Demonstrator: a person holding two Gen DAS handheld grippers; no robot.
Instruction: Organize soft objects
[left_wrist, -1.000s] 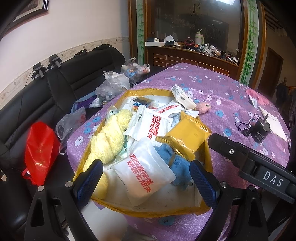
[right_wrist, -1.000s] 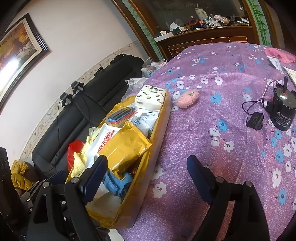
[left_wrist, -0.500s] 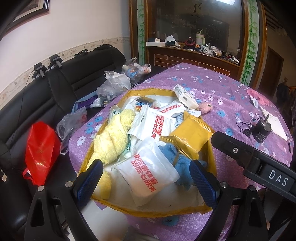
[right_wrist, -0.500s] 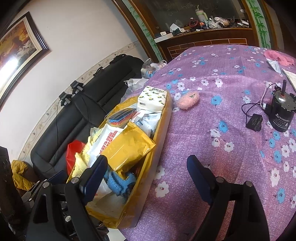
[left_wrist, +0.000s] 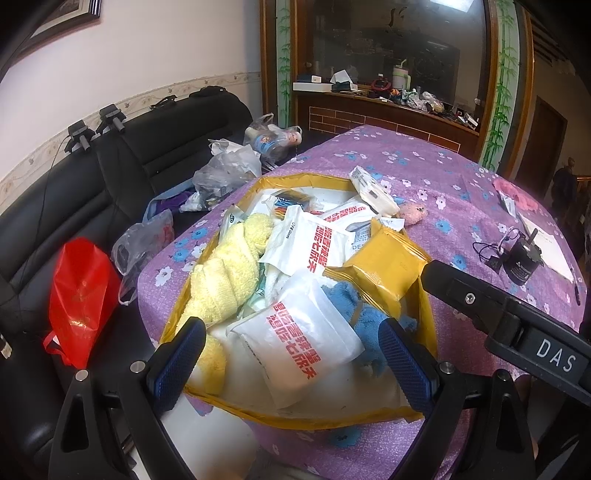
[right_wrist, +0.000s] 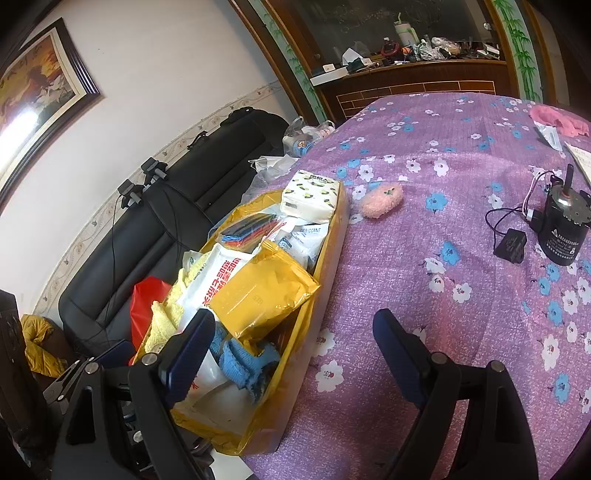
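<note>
A yellow box (left_wrist: 426, 314) (right_wrist: 328, 258) on the purple floral table holds a yellow towel (left_wrist: 229, 273), a blue cloth (left_wrist: 354, 306) (right_wrist: 240, 358), white packets with red print (left_wrist: 299, 332), a yellow packet (left_wrist: 384, 262) (right_wrist: 262, 291) and a tissue pack (right_wrist: 312, 195). A small pink plush (right_wrist: 382, 201) (left_wrist: 412, 213) lies on the table just beyond the box. My left gripper (left_wrist: 291, 365) is open and empty above the box's near end. My right gripper (right_wrist: 291, 354) is open and empty over the box's right wall; its body shows in the left wrist view (left_wrist: 517, 325).
A black motor with cable and adapter (right_wrist: 561, 229) stands on the table (right_wrist: 461, 184) at right, with papers and a pink cloth (right_wrist: 561, 120) behind. A black sofa (left_wrist: 110, 177) at left carries a red bag (left_wrist: 79, 295) and plastic bags (left_wrist: 225, 170). A cluttered wooden counter (left_wrist: 388, 107) stands behind.
Both grippers have drawn back slightly from the box, so it looks a little farther and smaller. Both stay open and empty. Nothing in the box has moved.
</note>
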